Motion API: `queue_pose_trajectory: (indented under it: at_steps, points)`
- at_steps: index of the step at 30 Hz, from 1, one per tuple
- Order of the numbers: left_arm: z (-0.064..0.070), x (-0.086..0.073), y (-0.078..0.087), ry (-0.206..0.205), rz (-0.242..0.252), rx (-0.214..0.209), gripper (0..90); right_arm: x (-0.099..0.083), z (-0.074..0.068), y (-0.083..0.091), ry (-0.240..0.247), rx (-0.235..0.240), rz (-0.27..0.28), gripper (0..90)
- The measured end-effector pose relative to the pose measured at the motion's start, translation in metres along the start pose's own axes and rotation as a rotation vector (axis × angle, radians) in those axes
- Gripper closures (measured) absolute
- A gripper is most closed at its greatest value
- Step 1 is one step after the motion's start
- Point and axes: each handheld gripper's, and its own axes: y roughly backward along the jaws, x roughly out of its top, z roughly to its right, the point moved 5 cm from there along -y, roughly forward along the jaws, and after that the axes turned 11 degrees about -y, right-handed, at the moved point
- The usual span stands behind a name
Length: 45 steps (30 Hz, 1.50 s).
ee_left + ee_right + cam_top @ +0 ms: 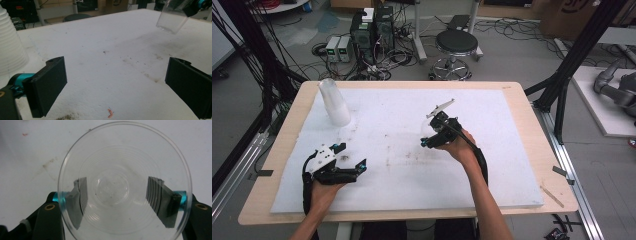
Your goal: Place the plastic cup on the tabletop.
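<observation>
Clear cup (125, 185) gripped in right tongs (120, 195), held above white surface (402, 165), left tongs (350, 156) wide open and empty, cup stack (334, 102) far left

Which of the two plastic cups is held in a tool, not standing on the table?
The clear single cup, held off the white mat by the right tool. The ribbed cup stack stands upside down at the far left corner.
</observation>
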Motion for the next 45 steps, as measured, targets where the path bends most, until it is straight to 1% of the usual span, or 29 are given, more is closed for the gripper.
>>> queue_pose_trajectory:
  at_steps: [2,3,4,5,6,9,10,13,14,16,17,18,19,20,21,23,24,26,27,28,29,31,32,35,37,38,40,44,45]
  points:
    - [0.0,0.0,0.0,-0.009,0.0,-0.004,3.8,-0.002,0.0,-0.01,0.003,-0.008,-0.019,34.3]
    - [0.0,0.0,0.0,-0.011,0.0,-0.007,3.8,-0.004,-0.001,-0.014,-0.006,-0.009,-0.03,34.4]
    - [0.0,0.0,0.0,-0.011,0.0,-0.007,3.8,-0.004,-0.001,-0.014,-0.006,-0.009,-0.03,34.4]
    - [0.001,0.0,0.0,-0.009,0.002,-0.011,3.8,-0.006,-0.003,-0.024,-0.003,-0.014,-0.049,34.3]
    - [0.001,0.0,0.0,-0.009,0.002,-0.011,3.8,-0.006,-0.003,-0.026,0.006,-0.018,-0.053,34.3]
    - [0.001,0.0,0.0,-0.01,0.001,-0.014,3.8,-0.007,-0.006,-0.036,0.006,-0.028,-0.067,34.0]
    - [0.001,0.0,0.0,-0.014,0.0,-0.016,3.8,-0.007,-0.007,-0.038,0.002,-0.029,-0.054,34.1]
    - [0.002,0.0,0.0,-0.02,-0.002,-0.015,3.8,-0.005,-0.008,-0.042,0.004,-0.036,-0.044,34.4]
    - [0.002,0.0,0.0,-0.019,-0.001,-0.017,3.8,-0.004,-0.009,-0.043,0.008,-0.04,-0.04,34.5]
    - [0.001,0.0,0.0,-0.013,0.001,-0.022,3.8,-0.005,-0.01,-0.046,-0.001,-0.041,-0.032,34.2]
    - [0.001,0.0,0.0,-0.012,0.002,-0.025,3.8,-0.005,-0.01,-0.047,0.003,-0.045,-0.026,32.1]
    - [0.001,0.0,0.0,-0.013,0.003,-0.026,3.8,-0.006,-0.01,-0.049,0.008,-0.047,-0.031,30.5]
    - [0.001,0.0,0.0,-0.014,0.003,-0.027,3.8,-0.007,-0.009,-0.051,0.018,-0.048,-0.04,27.1]
    - [0.001,0.0,0.0,-0.013,0.004,-0.027,3.8,-0.008,-0.009,-0.054,0.013,-0.054,-0.045,20.7]
    - [0.001,0.0,0.0,-0.014,0.003,-0.028,3.8,-0.008,-0.009,-0.056,0.006,-0.065,-0.044,19.2]
    - [0.001,0.0,0.0,-0.013,0.003,-0.029,3.8,-0.01,-0.008,-0.058,-0.003,-0.057,-0.043,18.7]
    - [0.001,0.0,0.0,-0.011,0.004,-0.03,3.8,-0.01,-0.008,-0.059,0.002,-0.052,-0.038,17.8]
    - [0.001,0.0,0.0,-0.008,0.002,-0.032,3.8,-0.01,-0.008,-0.059,0.002,-0.06,-0.036,17.6]
    - [0.001,0.0,0.0,-0.007,0.002,-0.032,3.8,-0.011,-0.008,-0.059,-0.003,-0.058,-0.018,17.6]
    - [0.001,0.0,0.0,-0.007,0.002,-0.032,3.8,-0.011,-0.008,-0.059,-0.01,-0.049,-0.017,17.6]
    - [0.001,0.0,0.0,-0.014,0.003,-0.031,3.8,-0.012,-0.007,-0.059,-0.008,-0.055,-0.015,17.6]
    - [0.001,0.0,0.0,-0.015,0.001,-0.032,3.8,-0.014,-0.007,-0.058,-0.011,-0.056,-0.01,17.6]
    - [0.001,0.0,0.0,-0.015,0.001,-0.032,3.8,-0.015,-0.007,-0.057,-0.016,-0.06,-0.002,17.6]
    - [-0.001,0.0,0.0,0.009,0.006,-0.033,3.8,-0.019,-0.006,-0.051,-0.018,-0.057,0.026,17.6]
    - [-0.002,-0.001,0.001,0.026,0.009,-0.035,3.8,-0.026,-0.005,-0.045,-0.025,-0.036,0.053,17.6]
    - [-0.002,-0.001,0.001,0.026,0.009,-0.035,3.8,-0.03,-0.005,-0.041,-0.033,-0.027,0.069,17.6]
    - [-0.002,-0.001,0.0,0.028,0.008,-0.032,3.8,-0.038,-0.001,-0.032,-0.036,-0.017,0.114,17.6]
    - [-0.001,-0.001,0.001,0.016,0.009,-0.028,3.8,-0.056,0.007,-0.013,-0.071,0.02,0.216,17.6]
    - [-0.001,-0.001,0.001,0.015,0.015,-0.025,3.8,-0.062,0.011,-0.005,-0.081,0.026,0.263,17.5]
